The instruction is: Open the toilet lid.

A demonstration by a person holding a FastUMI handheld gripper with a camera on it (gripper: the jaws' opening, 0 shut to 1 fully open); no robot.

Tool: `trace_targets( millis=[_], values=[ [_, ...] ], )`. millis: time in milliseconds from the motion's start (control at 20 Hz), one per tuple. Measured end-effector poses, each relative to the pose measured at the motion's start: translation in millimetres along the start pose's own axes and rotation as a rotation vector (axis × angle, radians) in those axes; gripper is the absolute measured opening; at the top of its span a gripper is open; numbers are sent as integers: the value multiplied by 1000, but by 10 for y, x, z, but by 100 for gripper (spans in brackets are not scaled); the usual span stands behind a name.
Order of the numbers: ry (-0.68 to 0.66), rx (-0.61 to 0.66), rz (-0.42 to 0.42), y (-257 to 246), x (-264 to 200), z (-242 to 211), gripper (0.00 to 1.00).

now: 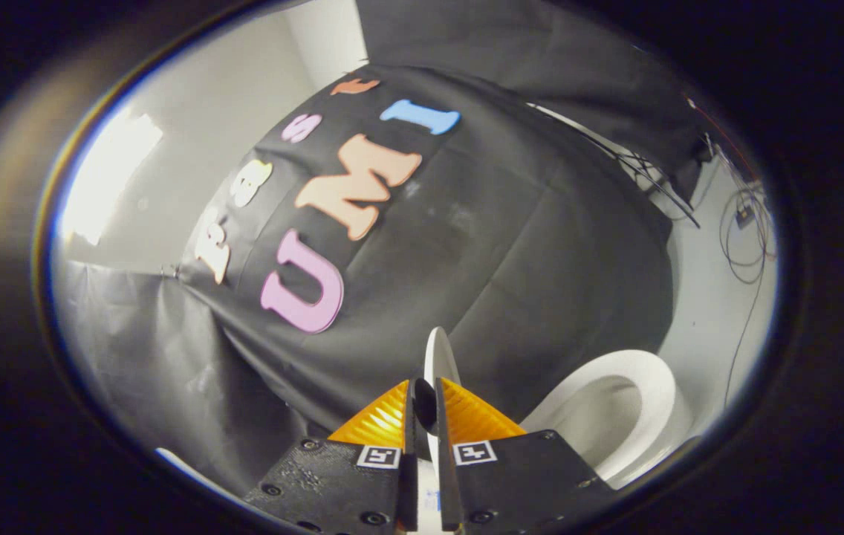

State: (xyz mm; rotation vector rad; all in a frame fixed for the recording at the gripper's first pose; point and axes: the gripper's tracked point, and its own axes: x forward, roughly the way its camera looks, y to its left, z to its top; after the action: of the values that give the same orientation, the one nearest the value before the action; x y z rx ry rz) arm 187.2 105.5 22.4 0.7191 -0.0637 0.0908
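Gripper — fingers clamped on the raised toilet lid, seen edge-on. Toilet seat just beside; cables on white wall beyond.

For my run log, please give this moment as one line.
gripper: shut on toilet lid | lid: raised, edge between fingers | toilet seat: down, bowl exposed | step: lid lifted
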Motion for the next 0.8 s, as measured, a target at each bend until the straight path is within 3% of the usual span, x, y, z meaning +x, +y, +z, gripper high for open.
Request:
trace_targets(
  millis=[150, 800],
  values=[
    [32, -95, -22, 264, 21, -75, 11],
    [190, -393, 24, 1360, 150, -687, 11]
  ],
)
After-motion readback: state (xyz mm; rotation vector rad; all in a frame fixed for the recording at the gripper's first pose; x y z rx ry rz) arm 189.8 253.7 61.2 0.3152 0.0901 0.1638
